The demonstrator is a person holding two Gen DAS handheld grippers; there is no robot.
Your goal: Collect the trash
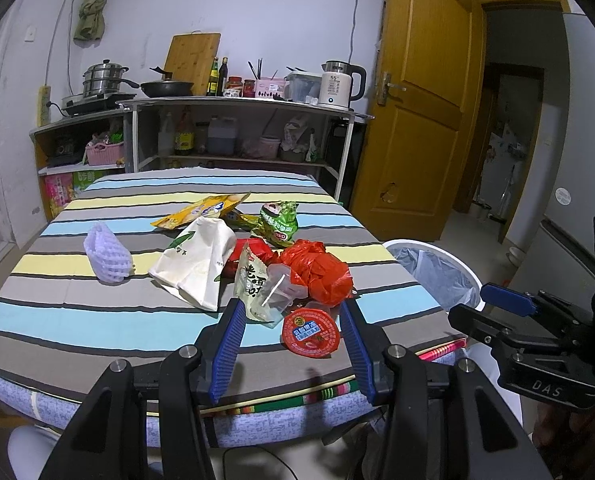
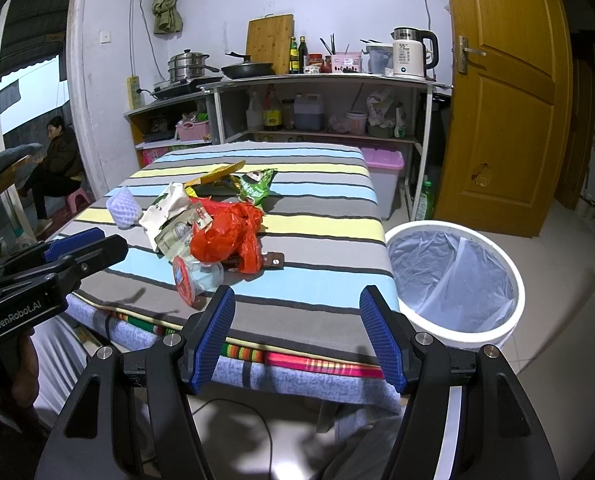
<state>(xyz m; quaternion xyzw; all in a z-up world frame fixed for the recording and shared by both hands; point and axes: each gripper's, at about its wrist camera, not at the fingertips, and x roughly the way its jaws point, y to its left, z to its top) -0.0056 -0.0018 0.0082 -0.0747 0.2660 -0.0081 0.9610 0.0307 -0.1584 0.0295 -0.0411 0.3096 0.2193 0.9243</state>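
A pile of trash lies on the striped table [image 1: 77, 320]: a red plastic bag [image 1: 317, 272] [image 2: 227, 236], a white paper bag [image 1: 197, 264], a purple foam net [image 1: 107, 258] [image 2: 123, 206], a green wrapper [image 1: 279, 224] [image 2: 255, 186], a yellow wrapper [image 1: 201, 210] and a snack packet [image 1: 249, 284]. A clear cup with a red lid [image 1: 311, 332] [image 2: 195, 276] lies on its side near the front edge. My left gripper [image 1: 292, 308] is open, its blue fingers either side of that cup without touching it. My right gripper [image 2: 297, 294] is open over the table's front edge, holding nothing.
A white bin [image 2: 457, 330] [image 1: 433, 272] with a clear liner stands on the floor right of the table. Behind the table are kitchen shelves [image 2: 317, 80] with pots and a kettle. A person [image 2: 55, 160] sits at far left. A yellow door [image 2: 509, 92] is at right.
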